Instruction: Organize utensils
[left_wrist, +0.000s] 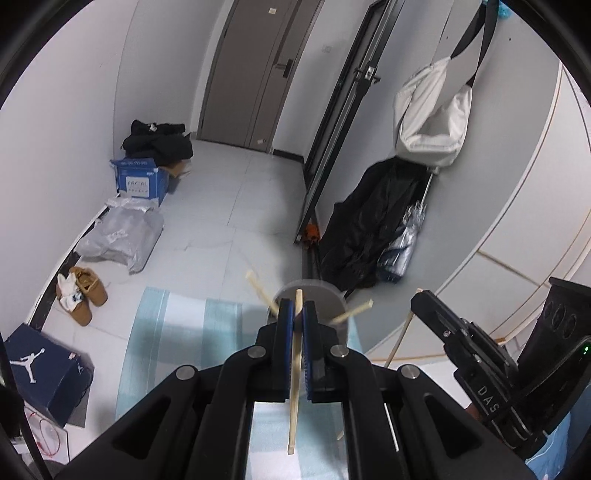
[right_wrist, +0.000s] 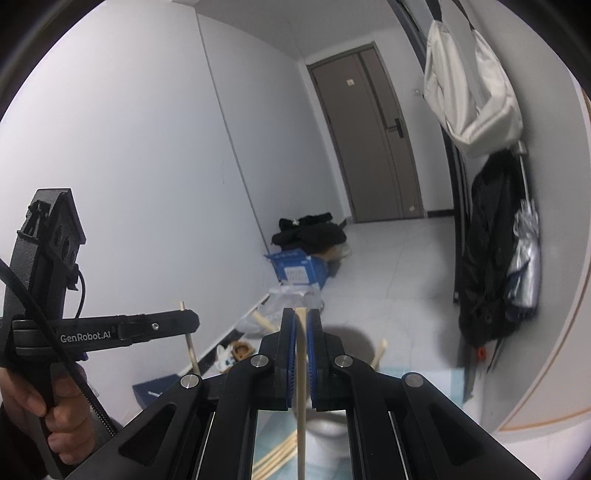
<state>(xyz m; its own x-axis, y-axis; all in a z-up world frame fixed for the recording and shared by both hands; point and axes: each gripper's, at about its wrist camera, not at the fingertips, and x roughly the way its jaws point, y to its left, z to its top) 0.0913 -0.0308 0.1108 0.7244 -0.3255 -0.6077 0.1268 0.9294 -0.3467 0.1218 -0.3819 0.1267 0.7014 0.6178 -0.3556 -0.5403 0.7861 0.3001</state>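
Note:
My left gripper (left_wrist: 298, 314) is shut on a wooden chopstick (left_wrist: 294, 384) that runs upright between its blue pads, just above a grey round utensil cup (left_wrist: 332, 295). Two more chopsticks (left_wrist: 351, 314) lean out of that cup. My right gripper (right_wrist: 301, 325) is shut on another wooden chopstick (right_wrist: 301, 406), held upright over the same cup (right_wrist: 354, 343). The right gripper also shows at the right of the left wrist view (left_wrist: 461, 332), and the left gripper at the left of the right wrist view (right_wrist: 162, 325). Several loose chopsticks (right_wrist: 280, 454) lie below on the mat.
A blue-and-white striped mat (left_wrist: 177, 332) lies under the grippers. On the floor beyond are tan shoes (left_wrist: 83, 295), a dark shoebox (left_wrist: 44, 373), a grey bag (left_wrist: 118, 236) and a blue box (left_wrist: 142, 181). A white bag (left_wrist: 432, 114) and dark coat (left_wrist: 373, 221) hang at right.

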